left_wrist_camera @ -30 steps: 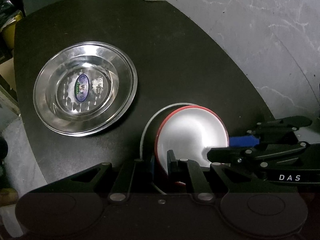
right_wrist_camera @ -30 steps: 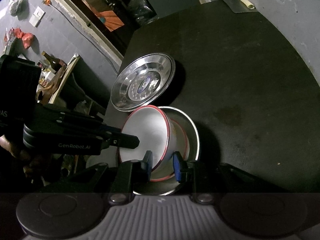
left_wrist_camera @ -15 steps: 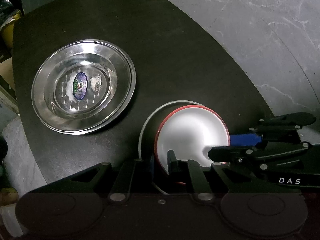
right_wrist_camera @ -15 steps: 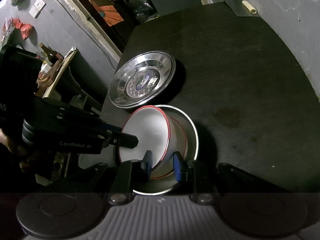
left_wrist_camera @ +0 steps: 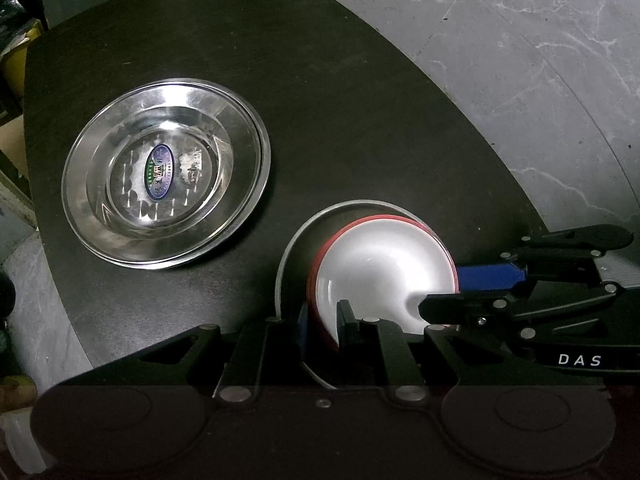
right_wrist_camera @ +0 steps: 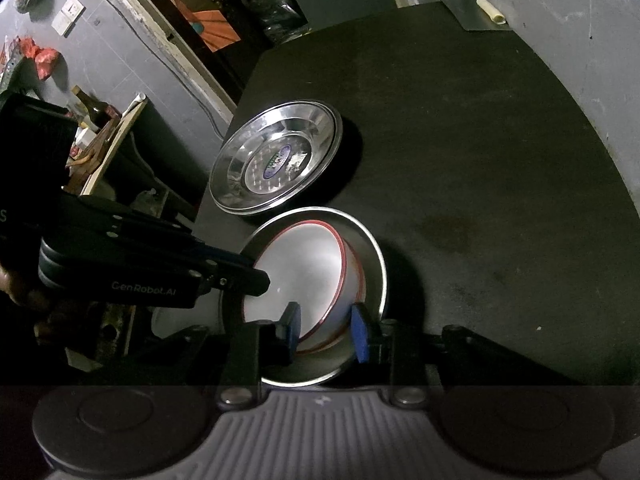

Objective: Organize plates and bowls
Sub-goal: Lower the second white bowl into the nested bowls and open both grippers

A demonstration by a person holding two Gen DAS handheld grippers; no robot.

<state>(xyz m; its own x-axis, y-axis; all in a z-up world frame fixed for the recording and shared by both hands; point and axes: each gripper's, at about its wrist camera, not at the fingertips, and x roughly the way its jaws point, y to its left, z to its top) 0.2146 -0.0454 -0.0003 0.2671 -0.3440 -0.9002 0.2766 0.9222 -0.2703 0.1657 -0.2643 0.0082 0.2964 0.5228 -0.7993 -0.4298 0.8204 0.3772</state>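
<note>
A white bowl with a red rim [left_wrist_camera: 380,264] sits stacked in a steel bowl [left_wrist_camera: 296,240] on the black table. My left gripper [left_wrist_camera: 323,322] is shut on the white bowl's near rim. My right gripper [right_wrist_camera: 326,330] straddles the bowl's [right_wrist_camera: 304,272] opposite rim with its jaws a little apart from the wall; it shows in the left wrist view [left_wrist_camera: 460,286] too. The steel bowl's rim [right_wrist_camera: 376,256] rings the white one. A stack of steel plates [left_wrist_camera: 164,176] with a blue sticker lies to the left, also seen in the right wrist view [right_wrist_camera: 276,164].
The round black table [left_wrist_camera: 360,100] ends in a curved edge over grey marble floor [left_wrist_camera: 540,60]. A small metal sheet with a cream roll [right_wrist_camera: 492,10] lies at the far edge. Clutter and a bottle [right_wrist_camera: 90,106] stand beyond the table's left side.
My right gripper's jaws have opened wider around the white bowl's rim. Both views have shifted slightly; the bowls and plates stay put.
</note>
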